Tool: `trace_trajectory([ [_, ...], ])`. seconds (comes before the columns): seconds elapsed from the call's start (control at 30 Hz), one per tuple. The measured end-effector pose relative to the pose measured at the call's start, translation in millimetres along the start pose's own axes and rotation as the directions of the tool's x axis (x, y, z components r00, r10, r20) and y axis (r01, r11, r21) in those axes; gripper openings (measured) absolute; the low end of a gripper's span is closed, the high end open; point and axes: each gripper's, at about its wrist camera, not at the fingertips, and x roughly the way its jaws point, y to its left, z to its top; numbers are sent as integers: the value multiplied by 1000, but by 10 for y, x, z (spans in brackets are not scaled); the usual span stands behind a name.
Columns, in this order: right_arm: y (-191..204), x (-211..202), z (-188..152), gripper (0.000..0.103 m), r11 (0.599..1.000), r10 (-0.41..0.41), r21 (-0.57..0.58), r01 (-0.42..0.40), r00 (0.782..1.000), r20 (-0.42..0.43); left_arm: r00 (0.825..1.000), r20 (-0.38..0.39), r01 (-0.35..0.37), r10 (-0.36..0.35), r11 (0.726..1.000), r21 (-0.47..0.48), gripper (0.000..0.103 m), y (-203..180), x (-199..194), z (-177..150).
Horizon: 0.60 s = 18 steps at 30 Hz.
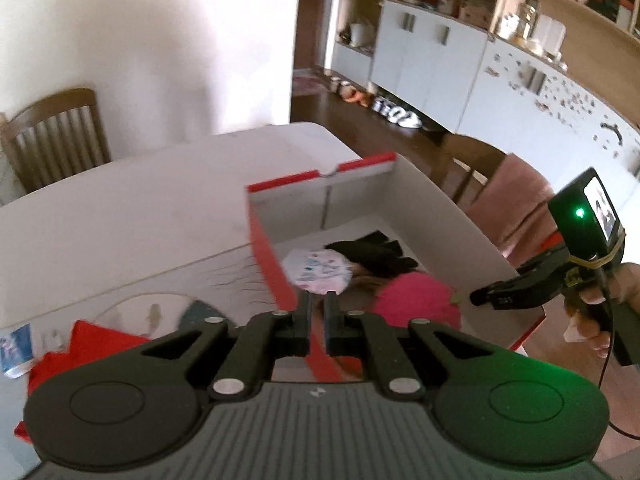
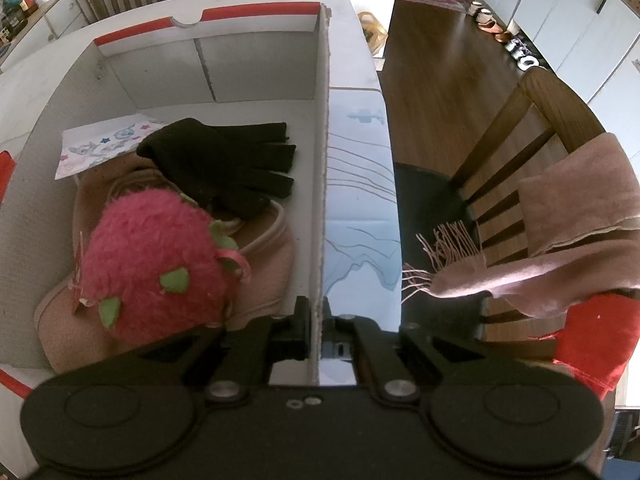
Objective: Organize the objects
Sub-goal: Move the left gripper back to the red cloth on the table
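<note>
Fig.: Cardboard box (image 2: 260, 76) on tabletop (image 1: 120, 208), w/ plush strawberry (image 2: 152, 256) at 7 o'clock inside, black gloves (image 2: 228, 160) beyond. Right gripper (image 2: 316, 316) fingers pinch box wall; left gripper (image 1: 318, 300) fingers narrow, pinching opposite red wall. Move both together, level.

Gloves (image 2: 228, 164) and plush (image 2: 152, 268) lie in the box (image 2: 256, 68).

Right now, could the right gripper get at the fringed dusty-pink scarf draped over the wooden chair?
Probably not yet. The right gripper has its jaws shut on the white cardboard box wall; it must let go first. After that the fringed dusty-pink scarf hangs uncovered just to its right.
</note>
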Motion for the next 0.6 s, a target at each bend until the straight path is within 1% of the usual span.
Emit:
trace_trajectory([
  [0.03,2,-1,-2,2,1000,-1,-1,1,1000,0,1000,5,-9,9,1000,-10,14,40,-42,-18],
  [0.07,3,-2,-1,2,1000,-2,0,2,1000,0,1000,8,-14,14,1000,-19,25,83,-69,-36],
  [0.1,4,-1,1,2,1000,-3,2,3,1000,-1,1000,13,-19,19,999,-32,32,139,-115,-62],
  [0.17,5,-3,6,2,1000,-4,3,4,1000,-3,999,24,-27,28,998,-48,65,236,-184,-115],
  [0.2,8,-1,8,2,1000,-5,2,5,1000,-3,999,31,-36,38,998,-58,67,291,-221,-151],
  [0.27,10,1,9,2,1000,-5,3,5,1000,-4,999,26,-46,48,996,-75,68,404,-266,-212],
  [0.33,10,0,10,2,1000,-6,5,6,1000,-5,998,17,-65,67,991,-113,68,562,-301,-287],
  [0.4,11,-5,10,2,1000,-8,7,8,1000,-5,996,12,-90,93,984,-152,73,726,-335,-355],
  [0.47,12,-5,10,2,1000,-10,8,10,1000,-6,991,8,-128,132,974,-185,78,900,-371,-420],
  [0.6,19,-4,18,2,1000,-13,8,13,1000,-9,979,-12,-199,201,951,-237,84,1240,-416,-519],
])
